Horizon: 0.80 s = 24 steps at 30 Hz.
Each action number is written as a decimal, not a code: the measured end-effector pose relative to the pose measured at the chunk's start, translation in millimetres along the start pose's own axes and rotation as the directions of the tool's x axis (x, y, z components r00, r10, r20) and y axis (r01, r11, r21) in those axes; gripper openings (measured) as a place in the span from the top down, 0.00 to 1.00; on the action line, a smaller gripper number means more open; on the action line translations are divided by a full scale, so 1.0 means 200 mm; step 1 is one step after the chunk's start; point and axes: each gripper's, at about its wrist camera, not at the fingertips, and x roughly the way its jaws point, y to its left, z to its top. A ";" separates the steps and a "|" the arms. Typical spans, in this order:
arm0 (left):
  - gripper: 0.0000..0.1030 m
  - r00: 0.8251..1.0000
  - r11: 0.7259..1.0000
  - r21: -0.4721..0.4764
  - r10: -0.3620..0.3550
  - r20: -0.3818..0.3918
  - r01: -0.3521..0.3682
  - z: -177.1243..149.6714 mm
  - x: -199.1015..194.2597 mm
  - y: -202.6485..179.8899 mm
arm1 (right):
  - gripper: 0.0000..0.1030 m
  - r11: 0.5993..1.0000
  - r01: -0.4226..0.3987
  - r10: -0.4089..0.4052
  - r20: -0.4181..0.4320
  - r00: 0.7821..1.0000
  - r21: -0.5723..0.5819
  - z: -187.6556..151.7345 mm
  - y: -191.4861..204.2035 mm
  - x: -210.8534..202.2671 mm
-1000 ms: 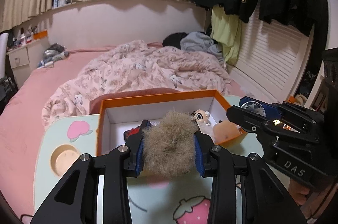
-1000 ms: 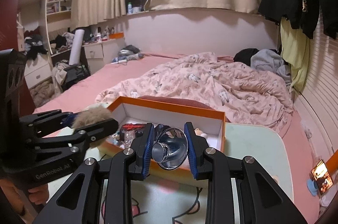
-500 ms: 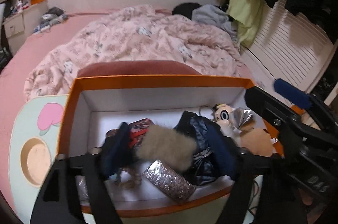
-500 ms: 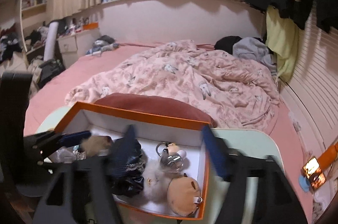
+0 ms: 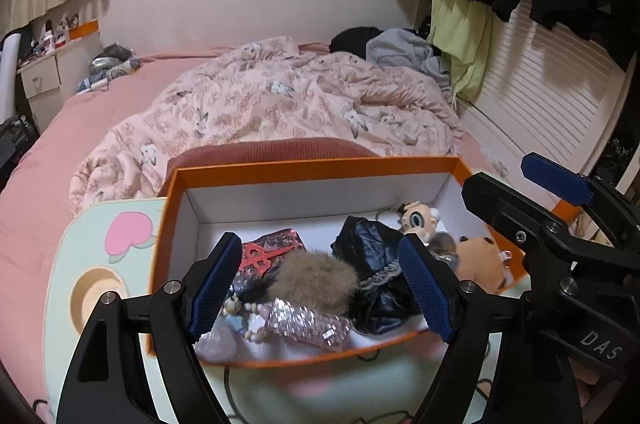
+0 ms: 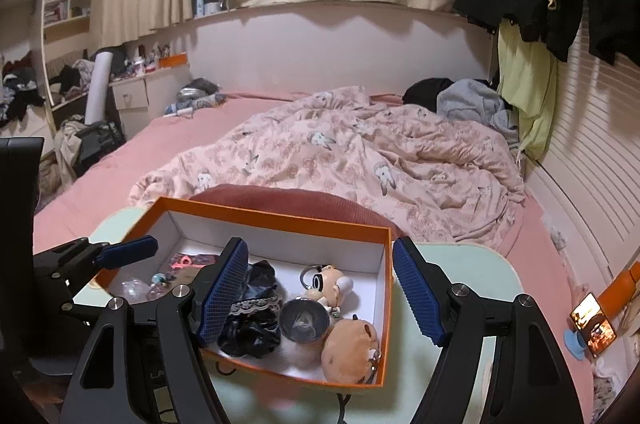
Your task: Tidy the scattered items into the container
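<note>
The fur pompom (image 5: 314, 282) and silver bell (image 6: 304, 320) have dropped into the orange box (image 5: 320, 166), leaving left gripper (image 5: 320, 288) and right gripper (image 6: 320, 292) spread wide, empty.

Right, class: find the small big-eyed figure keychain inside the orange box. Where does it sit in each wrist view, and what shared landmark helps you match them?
Left wrist view: figure keychain sits right of centre, near the box's back right corner.
Right wrist view: figure keychain sits just below centre, above the round silver piece.
Shared landmark: the orange box.
</note>
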 end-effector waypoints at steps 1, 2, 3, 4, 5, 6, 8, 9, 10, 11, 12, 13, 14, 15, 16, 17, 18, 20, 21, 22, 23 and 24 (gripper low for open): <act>0.22 1.000 1.000 0.000 -0.002 0.004 0.002 -0.01 -0.03 -0.01 | 0.28 1.000 -0.003 0.003 0.005 1.000 0.002 0.00 0.01 -0.04; 0.22 1.000 1.000 -0.005 0.002 0.010 -0.002 -0.02 -0.06 -0.01 | 0.27 1.000 -0.009 0.009 0.006 1.000 0.005 -0.01 0.01 -0.06; 0.22 1.000 1.000 -0.010 0.007 0.017 -0.007 -0.03 -0.09 -0.02 | 0.27 1.000 -0.016 0.016 0.000 1.000 0.011 -0.01 0.01 -0.09; 0.22 1.000 1.000 -0.010 0.008 0.024 -0.008 -0.06 -0.12 -0.03 | 0.26 0.999 -0.023 0.024 -0.014 1.000 0.024 -0.03 0.01 -0.12; 0.22 1.000 1.000 -0.010 0.007 0.029 -0.007 -0.08 -0.16 -0.03 | 0.24 0.999 -0.032 0.033 -0.024 0.999 0.033 -0.04 0.01 -0.15; 0.22 1.000 1.000 -0.010 0.010 0.026 -0.009 -0.11 -0.18 -0.03 | 0.23 0.998 -0.041 0.043 -0.030 0.999 0.037 -0.06 0.02 -0.18; 0.22 1.000 1.000 -0.012 0.020 0.014 -0.020 -0.18 -0.21 -0.04 | 0.18 0.998 -0.044 0.046 -0.049 0.998 0.035 -0.12 0.03 -0.23; 0.22 1.000 1.000 -0.015 0.023 0.005 -0.023 -0.22 -0.22 -0.04 | 0.13 0.999 -0.036 0.038 -0.060 0.998 0.033 -0.16 0.04 -0.25; 0.22 1.000 0.999 -0.022 0.026 -0.010 -0.026 -0.26 -0.22 -0.04 | 0.12 0.999 -0.028 0.030 -0.072 0.997 0.031 -0.20 0.04 -0.26; 0.22 0.999 0.999 -0.028 0.027 -0.027 -0.028 -0.30 -0.22 -0.04 | 0.11 0.999 -0.021 0.024 -0.084 0.996 0.028 -0.23 0.05 -0.27; 0.22 0.999 0.999 -0.028 0.028 -0.047 -0.029 -0.34 -0.21 -0.04 | 0.11 1.000 -0.014 0.017 -0.100 0.995 0.028 -0.28 0.05 -0.27; 0.22 0.997 0.999 -0.026 0.030 -0.068 -0.031 -0.38 -0.21 -0.05 | 0.11 1.000 -0.008 0.011 -0.113 0.994 0.028 -0.31 0.05 -0.26; 0.22 0.996 0.999 -0.025 0.040 -0.085 -0.043 -0.41 -0.20 -0.05 | 0.11 0.999 0.000 0.005 -0.131 0.991 0.033 -0.35 0.04 -0.25; 0.22 0.993 0.998 -0.025 0.057 -0.099 -0.060 -0.44 -0.19 -0.04 | 0.11 0.999 0.009 -0.002 -0.156 0.988 0.042 -0.39 0.04 -0.24; 0.22 0.991 0.997 -0.025 0.074 -0.115 -0.077 -0.46 -0.17 -0.04 | 0.11 0.999 0.019 -0.010 -0.181 0.983 0.051 -0.43 0.03 -0.22; 0.22 0.987 0.995 -0.026 0.087 -0.133 -0.091 -0.49 -0.15 -0.03 | 0.11 0.998 0.030 -0.018 -0.205 0.979 0.059 -0.45 0.02 -0.20; 0.22 0.984 0.995 -0.028 0.094 -0.149 -0.099 -0.50 -0.13 -0.02 | 0.11 0.997 0.043 -0.026 -0.235 0.972 0.069 -0.48 0.01 -0.18; 0.22 0.980 0.993 -0.057 0.090 -0.177 -0.101 -0.51 -0.10 0.01 | 0.11 0.995 0.058 -0.031 -0.290 0.957 0.086 -0.53 -0.01 -0.15; 0.21 0.980 0.992 -0.064 0.096 -0.172 -0.108 -0.52 -0.10 0.02 | 0.11 0.994 0.059 -0.026 -0.317 0.948 0.096 -0.56 -0.01 -0.14; 0.20 0.980 0.990 -0.067 0.108 -0.168 -0.120 -0.52 -0.10 0.02 | 0.11 0.993 0.057 -0.019 -0.337 0.941 0.104 -0.58 -0.02 -0.12; 0.20 0.979 0.989 -0.067 0.116 -0.170 -0.129 -0.54 -0.10 0.03 | 0.10 0.992 0.057 -0.014 -0.358 0.934 0.112 -0.61 -0.02 -0.11; 0.19 0.978 0.989 -0.061 0.123 -0.168 -0.135 -0.54 -0.10 0.02 | 0.05 0.992 0.067 -0.024 -0.361 0.932 0.106 -0.62 -0.02 -0.11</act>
